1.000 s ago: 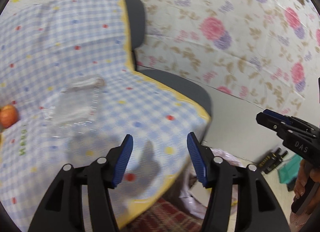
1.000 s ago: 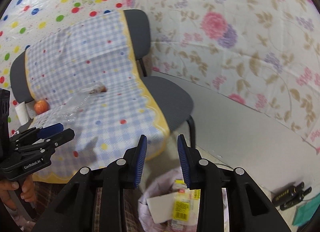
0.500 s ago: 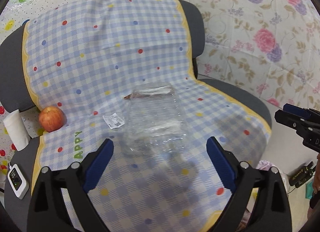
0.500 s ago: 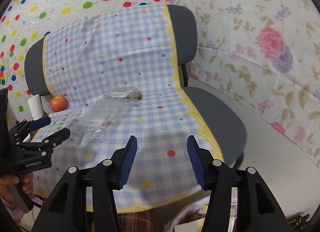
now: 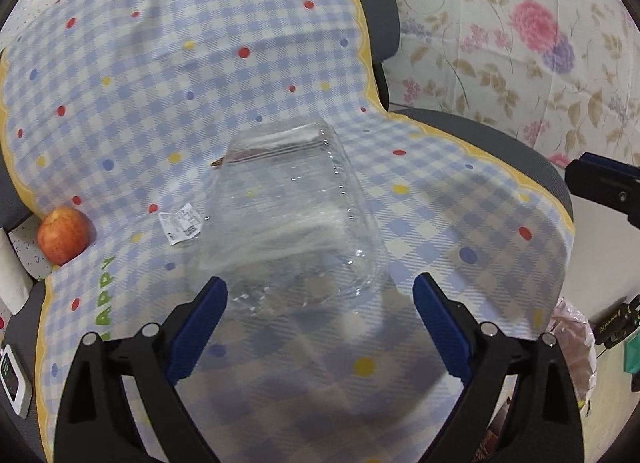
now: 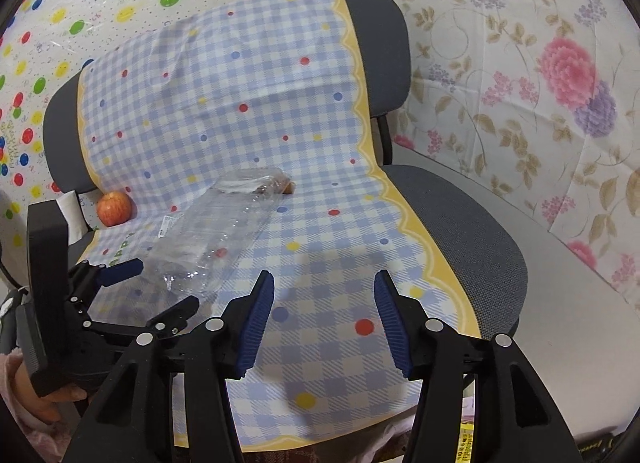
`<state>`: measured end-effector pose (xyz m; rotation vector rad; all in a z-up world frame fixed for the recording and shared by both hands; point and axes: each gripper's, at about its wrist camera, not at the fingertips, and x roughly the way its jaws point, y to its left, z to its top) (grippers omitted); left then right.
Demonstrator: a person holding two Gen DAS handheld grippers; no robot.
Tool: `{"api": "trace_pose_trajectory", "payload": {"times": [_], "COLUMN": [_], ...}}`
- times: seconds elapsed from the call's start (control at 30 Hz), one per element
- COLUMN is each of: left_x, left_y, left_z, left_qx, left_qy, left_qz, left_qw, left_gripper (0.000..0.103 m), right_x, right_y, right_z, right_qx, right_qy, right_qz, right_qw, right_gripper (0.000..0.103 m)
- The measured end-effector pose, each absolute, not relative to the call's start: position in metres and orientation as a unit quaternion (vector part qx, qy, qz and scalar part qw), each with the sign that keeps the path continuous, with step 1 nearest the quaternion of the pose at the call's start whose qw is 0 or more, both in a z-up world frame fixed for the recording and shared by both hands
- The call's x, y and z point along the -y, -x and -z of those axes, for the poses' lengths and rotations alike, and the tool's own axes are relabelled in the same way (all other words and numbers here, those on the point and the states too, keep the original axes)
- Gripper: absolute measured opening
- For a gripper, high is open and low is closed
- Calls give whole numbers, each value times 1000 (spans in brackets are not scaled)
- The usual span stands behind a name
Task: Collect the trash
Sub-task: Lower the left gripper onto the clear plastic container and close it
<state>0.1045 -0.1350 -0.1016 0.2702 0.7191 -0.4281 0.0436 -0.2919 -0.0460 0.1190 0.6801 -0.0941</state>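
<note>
A crumpled clear plastic container (image 5: 288,215) lies on the checked cloth (image 5: 400,383) over the chair seat. My left gripper (image 5: 320,291) is open wide just in front of it, and the container's near edge sits level with the fingertips, untouched. A small white label (image 5: 182,223) lies at the container's left. In the right wrist view the container (image 6: 216,231) is at the left, with the left gripper (image 6: 160,287) at its near end. My right gripper (image 6: 324,287) hangs open over bare cloth to the right, with nothing between its fingers.
A red apple (image 5: 64,235) rests at the seat's back left, beside a white paper roll (image 5: 12,275). A brown scrap (image 6: 280,185) lies behind the container. The grey chair (image 6: 460,223) stands against flowered wall sheeting. A pink trash bag (image 5: 572,343) sits on the floor, right.
Both views swung from the floor and trash bag onto the chair seat. Both grippers' jaws widened. The left gripper came close up to the clear container.
</note>
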Motion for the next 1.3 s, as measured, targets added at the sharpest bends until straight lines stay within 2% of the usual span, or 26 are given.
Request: {"api": "trace_pose_trajectory", "payload": {"times": [0.17, 0.23, 0.33, 0.5, 0.53, 0.6, 0.8, 0.87, 0.9, 0.97, 1.03, 1.1, 1.3], "left_x": [149, 143, 136, 125, 121, 116, 106, 99, 95, 85, 72, 57, 37], "left_y": [-120, -133, -148, -153, -150, -145, -149, -153, -154, -155, -157, -159, -174], "left_z": [116, 117, 114, 95, 87, 74, 51, 45, 44, 40, 39, 41, 55], "left_qx": [-351, -374, -385, -363, -351, -323, -274, -270, -271, -272, -279, -283, -301], "left_qy": [-166, -127, -104, -89, -81, -78, -54, -30, -18, 5, 31, 59, 60], "left_qz": [171, 176, 160, 176, 184, 193, 203, 205, 204, 203, 198, 188, 157], "left_qw": [906, 902, 903, 910, 915, 923, 938, 940, 941, 940, 939, 939, 939], "left_gripper": [92, 92, 83, 80, 73, 65, 59, 44, 41, 23, 15, 14, 16], "right_x": [302, 304, 306, 308, 308, 309, 307, 306, 306, 305, 304, 302, 294], "right_y": [-44, -45, -47, -50, -51, -54, -62, -65, -65, -66, -67, -67, -67], "right_z": [50, 51, 53, 53, 53, 54, 55, 58, 59, 61, 62, 64, 65], "right_qx": [-334, -335, -337, -335, -335, -336, -340, -343, -344, -347, -348, -350, -355], "right_qy": [-68, -69, -71, -74, -75, -76, -74, -74, -74, -74, -72, -72, -64], "right_qz": [49, 49, 48, 50, 51, 51, 46, 43, 43, 42, 40, 38, 31], "right_qw": [939, 939, 938, 938, 938, 937, 936, 935, 935, 934, 934, 933, 932], "right_gripper": [54, 54, 54, 54, 54, 54, 54, 54, 54, 54, 54, 54, 54]}}
